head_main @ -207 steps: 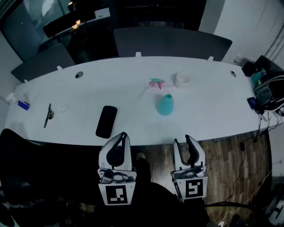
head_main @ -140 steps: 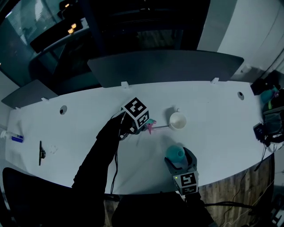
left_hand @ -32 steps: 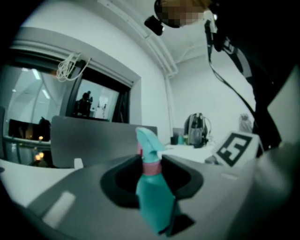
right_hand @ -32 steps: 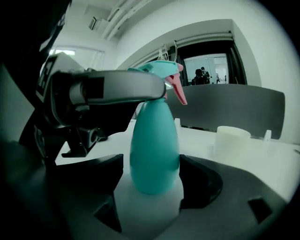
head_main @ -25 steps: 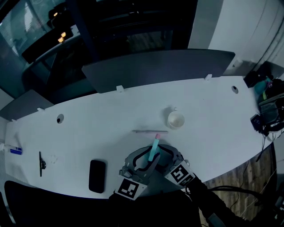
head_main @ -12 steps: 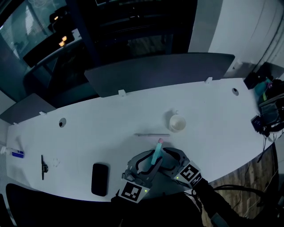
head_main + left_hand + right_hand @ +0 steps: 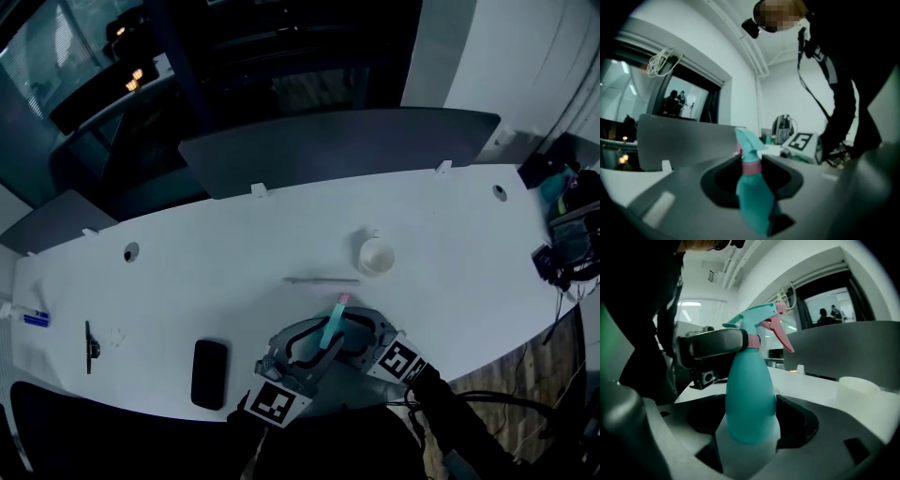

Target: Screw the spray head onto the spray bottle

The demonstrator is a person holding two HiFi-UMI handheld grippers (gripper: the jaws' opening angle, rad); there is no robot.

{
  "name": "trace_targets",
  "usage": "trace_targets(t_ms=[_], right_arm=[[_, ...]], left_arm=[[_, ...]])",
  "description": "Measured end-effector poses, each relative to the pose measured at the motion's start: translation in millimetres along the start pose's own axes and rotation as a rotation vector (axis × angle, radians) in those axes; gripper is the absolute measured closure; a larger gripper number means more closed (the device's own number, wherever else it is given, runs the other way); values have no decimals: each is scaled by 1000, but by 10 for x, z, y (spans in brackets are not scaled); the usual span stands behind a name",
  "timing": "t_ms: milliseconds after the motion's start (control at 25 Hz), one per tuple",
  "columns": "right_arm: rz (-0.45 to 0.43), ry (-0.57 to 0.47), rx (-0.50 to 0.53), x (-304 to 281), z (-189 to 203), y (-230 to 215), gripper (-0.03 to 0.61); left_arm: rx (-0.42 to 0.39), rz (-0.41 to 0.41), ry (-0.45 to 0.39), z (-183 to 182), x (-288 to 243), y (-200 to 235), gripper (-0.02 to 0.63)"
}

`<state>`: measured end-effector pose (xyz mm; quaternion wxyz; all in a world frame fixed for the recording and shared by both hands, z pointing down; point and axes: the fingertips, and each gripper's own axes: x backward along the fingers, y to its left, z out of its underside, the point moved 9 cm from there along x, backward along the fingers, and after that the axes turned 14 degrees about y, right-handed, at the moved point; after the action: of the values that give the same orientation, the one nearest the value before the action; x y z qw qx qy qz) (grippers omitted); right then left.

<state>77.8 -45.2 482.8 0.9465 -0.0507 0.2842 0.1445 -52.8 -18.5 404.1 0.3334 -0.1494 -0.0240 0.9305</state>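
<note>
Spray bottle [image 7: 750, 394], teal and upright, is in the lower middle of the head view, at the near edge of the desk [image 7: 187, 281], and I have both grippers on it. Spray head [image 7: 761, 317] sits on top of the neck, teal with a pink trigger and nozzle tip. In the right gripper view the nozzle points toward the upper right. I can't tell how far it is threaded on. Right gripper [image 7: 751, 430] pinches the bottle's wide lower body, one jaw pressed on each side. Left gripper [image 7: 751, 165] comes in from the opposite side and clamps the pink collar [image 7: 751, 167] at the base of the spray head, jaws part-way apart with the collar touching both. In the head view its marker cube is lower left of the bottle and the right gripper's cube is lower right. Thin rod [image 7: 322, 279] lies flat on the desk just above the bottle in frame. White cup [image 7: 376, 256] stands to the upper right of the rod, apart from it. Dark phone [image 7: 209, 373] lies flat left of the grippers, near the desk's front edge. A small pen-like item [image 7: 88, 345] lies at the far left of the desk.
</note>
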Motion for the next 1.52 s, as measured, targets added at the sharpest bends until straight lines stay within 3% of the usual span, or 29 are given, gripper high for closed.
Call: trace_targets(t_ms=[120, 200, 280, 400, 480, 600, 680, 800, 960, 1080, 1160, 1240, 1400, 1520], right_arm=[[-198, 56, 124, -32, -57, -124, 230], [-231, 99, 144, -46, -123, -158, 230], [-135, 98, 79, 31, -122, -135, 229], [103, -2, -117, 204, -52, -7, 229], [239, -20, -193, 205, -88, 104, 229], [363, -6, -225, 69, -174, 194, 230], [388, -26, -242, 8, -190, 172, 235], [282, -54, -182, 27, -136, 72, 261], [-2, -39, 15, 62, -9, -108, 261], [-202, 26, 126, 51, -87, -254, 261], [-222, 73, 117, 47, -142, -277, 259], [-127, 60, 30, 109, -115, -219, 259], [182, -51, -229, 256, -24, 45, 259], [358, -1, -262, 143, -108, 208, 259]], left_arm=[[-48, 111, 26, 9, 37, 55, 479], [-44, 121, 46, 24, 46, 82, 479], [-19, 61, 53, 49, 39, 85, 479], [36, -94, 55, 71, -6, 48, 479], [62, -188, 44, 55, -67, 14, 479], [75, -274, 34, 10, -154, -36, 479], [71, -295, 22, -6, -176, -41, 479], [78, -231, -5, 1, -155, 7, 479], [7, -18, -16, 26, -56, 93, 479], [21, 92, 13, 47, -29, 124, 479], [18, 90, 34, 53, -31, 128, 479], [15, 38, 45, 59, -39, 104, 479], [72, -154, 51, 39, -104, 0, 479], [111, -296, 47, -17, -177, -80, 479]])
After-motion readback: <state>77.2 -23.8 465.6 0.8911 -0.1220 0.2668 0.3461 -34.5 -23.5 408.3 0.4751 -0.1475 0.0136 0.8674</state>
